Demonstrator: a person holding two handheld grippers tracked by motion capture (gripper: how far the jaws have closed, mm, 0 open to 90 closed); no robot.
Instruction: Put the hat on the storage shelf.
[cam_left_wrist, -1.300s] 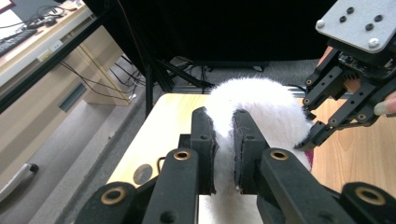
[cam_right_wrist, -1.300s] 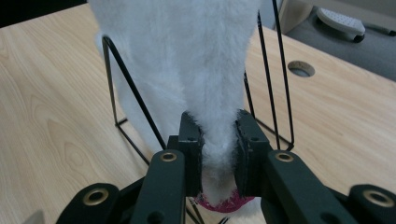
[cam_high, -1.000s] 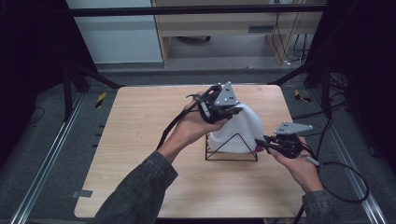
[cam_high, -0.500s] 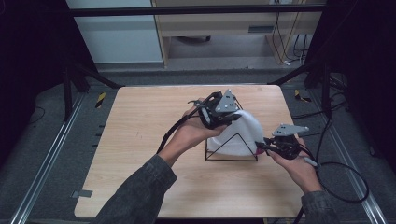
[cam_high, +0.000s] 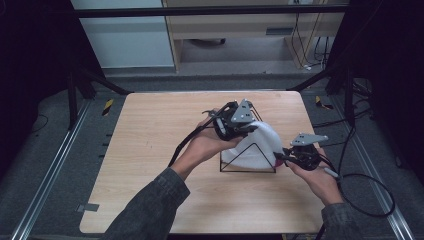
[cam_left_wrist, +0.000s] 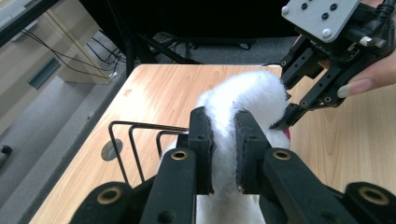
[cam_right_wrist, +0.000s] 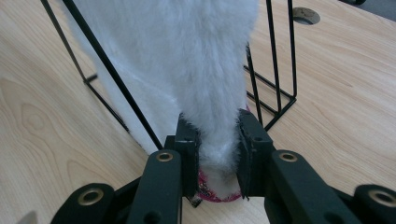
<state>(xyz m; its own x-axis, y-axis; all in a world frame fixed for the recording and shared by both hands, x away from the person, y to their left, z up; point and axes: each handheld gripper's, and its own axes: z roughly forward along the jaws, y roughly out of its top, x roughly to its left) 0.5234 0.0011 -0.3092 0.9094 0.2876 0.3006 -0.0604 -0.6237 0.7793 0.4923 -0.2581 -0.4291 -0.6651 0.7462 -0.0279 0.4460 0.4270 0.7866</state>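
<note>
High view shows the white fluffy fabric piece (cam_high: 257, 145) draped over the black wire rack (cam_high: 248, 158), the left gripper (cam_high: 235, 125) pinching its top fold and the right gripper (cam_high: 287, 159) its lower edge, a light, limp thing best gripped at edges.

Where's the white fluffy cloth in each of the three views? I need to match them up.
High view: the white fluffy cloth lies right of centre, draped over the black wire rack.
Left gripper view: centre, running up from between the jaws.
Right gripper view: top centre, hanging down into the jaws.
Shared landmark: the black wire rack, lower left in the left gripper view and on both sides in the right gripper view.
</note>
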